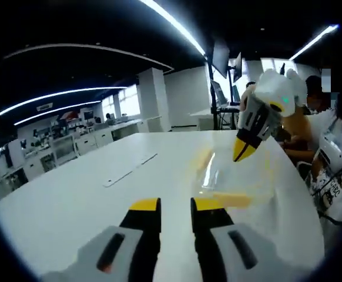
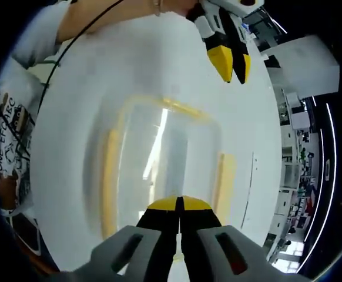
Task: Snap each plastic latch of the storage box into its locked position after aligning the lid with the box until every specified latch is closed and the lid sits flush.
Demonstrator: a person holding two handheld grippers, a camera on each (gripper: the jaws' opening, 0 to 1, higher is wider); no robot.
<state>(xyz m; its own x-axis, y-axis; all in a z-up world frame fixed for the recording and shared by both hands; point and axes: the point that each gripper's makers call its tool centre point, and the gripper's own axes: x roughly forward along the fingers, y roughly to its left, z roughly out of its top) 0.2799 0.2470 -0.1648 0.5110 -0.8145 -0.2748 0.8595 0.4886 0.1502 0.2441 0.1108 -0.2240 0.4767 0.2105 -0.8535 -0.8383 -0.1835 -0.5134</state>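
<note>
Right gripper (image 2: 180, 202) hangs over the near edge of the storage box (image 2: 165, 164), jaws pressed together, nothing between them; in the right gripper view the tips sit at the near rim, contact unclear. Left gripper (image 1: 175, 204) has jaws slightly apart, a narrow gap, nothing held; in the right gripper view it shows beyond the box's far side, off the lid. Box is a clear plastic tub with a clear lid (image 2: 159, 147), lying flat on the white table (image 1: 71, 200) in front of the person. Yellow latch (image 2: 108, 176) runs along one long side, another latch (image 2: 224, 173) along the opposite side, yellow strip at the far edge too. Blur: can't tell which are snapped. My read: light, thin-walled, slick, will skate on the tabletop if pushed sideways, lid will flex. Don't pinch the clear walls; press on the yellow latches straight down-and-in, other gripper bracing the lid top. Room: table open to the far side and left of the box; a flat strip (image 1: 130, 169) lies well apart. Table edge and the person's body are close on the right, so less room that side.
</note>
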